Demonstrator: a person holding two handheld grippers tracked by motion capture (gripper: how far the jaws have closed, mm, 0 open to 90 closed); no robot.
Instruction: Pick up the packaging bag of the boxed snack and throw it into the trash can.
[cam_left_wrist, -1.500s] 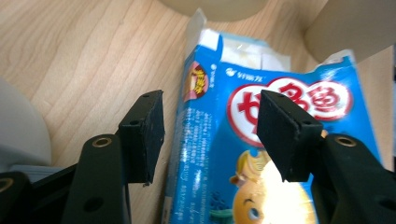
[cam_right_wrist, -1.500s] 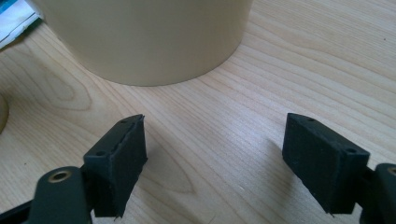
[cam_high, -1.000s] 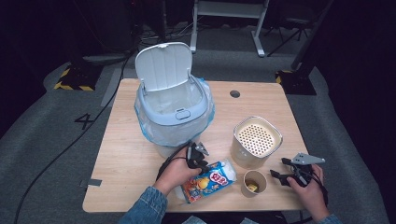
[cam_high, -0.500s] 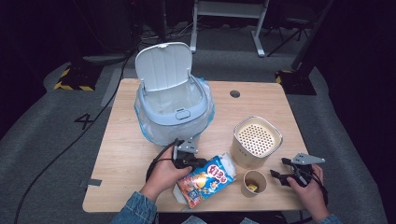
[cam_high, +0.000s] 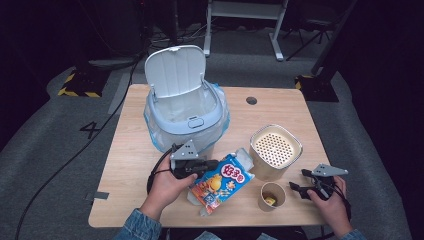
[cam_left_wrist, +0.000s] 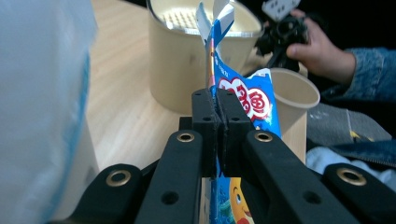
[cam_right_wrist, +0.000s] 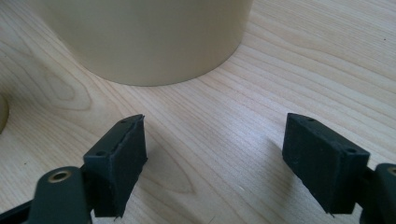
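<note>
Looks like trash clearing: left claw (cam_high: 206, 166) has the snack bag (cam_high: 221, 181) pinched by its edge, jaws pressed tight on the foil, bag near the counter (cam_high: 125, 150) front, just in front of the open bin (cam_high: 186, 117). Next move prob lift + carry over bin rim, then release. Right claw (cam_right_wrist: 212, 161) spread wide, holding nothing, low over counter beside canister (cam_high: 275, 150) and cup (cam_high: 272, 196).

Light falls from overhead onto the wooden table (cam_high: 125, 150), leaving the floor (cam_high: 50, 165) and room around it dark; the high view is soft and grainy (fine print unreadable), while the white bin liner (cam_left_wrist: 42, 93) blurs near the left gripper's lens, shadows faint
</note>
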